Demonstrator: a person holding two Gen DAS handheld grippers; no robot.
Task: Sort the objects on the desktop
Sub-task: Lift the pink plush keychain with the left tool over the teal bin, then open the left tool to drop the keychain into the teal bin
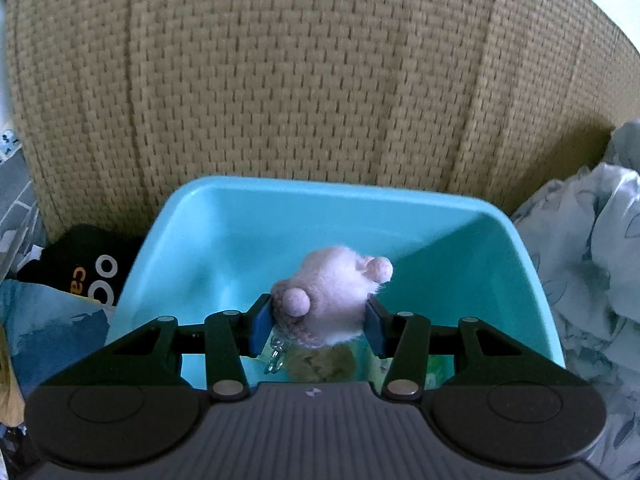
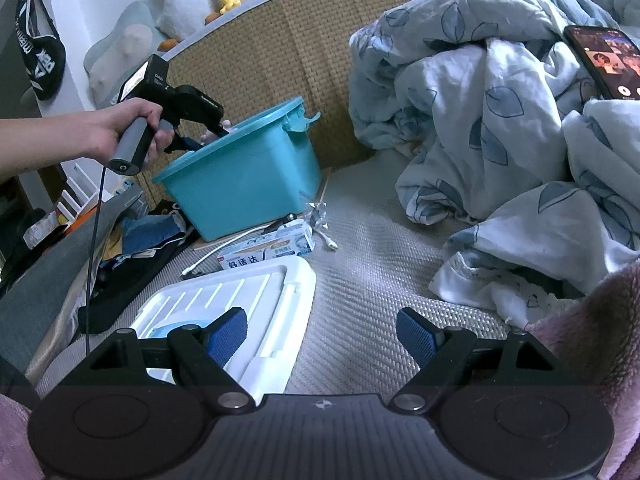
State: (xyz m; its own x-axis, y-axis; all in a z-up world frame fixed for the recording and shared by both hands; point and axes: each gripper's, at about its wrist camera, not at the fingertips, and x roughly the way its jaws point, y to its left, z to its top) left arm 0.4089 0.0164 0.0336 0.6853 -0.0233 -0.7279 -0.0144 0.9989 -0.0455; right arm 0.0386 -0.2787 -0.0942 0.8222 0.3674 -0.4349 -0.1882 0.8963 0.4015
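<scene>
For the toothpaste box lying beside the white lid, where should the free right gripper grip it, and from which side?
Best judged from the right wrist view: the toothpaste box lies flat, long side toward the white lid. Come from above with the open right gripper, fingers across its narrow width near the middle, clear of the white cable.

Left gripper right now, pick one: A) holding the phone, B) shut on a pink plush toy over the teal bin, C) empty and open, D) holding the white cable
B: the left gripper has its jaws closed on the pink plush toy, held above the open teal bin.
</scene>
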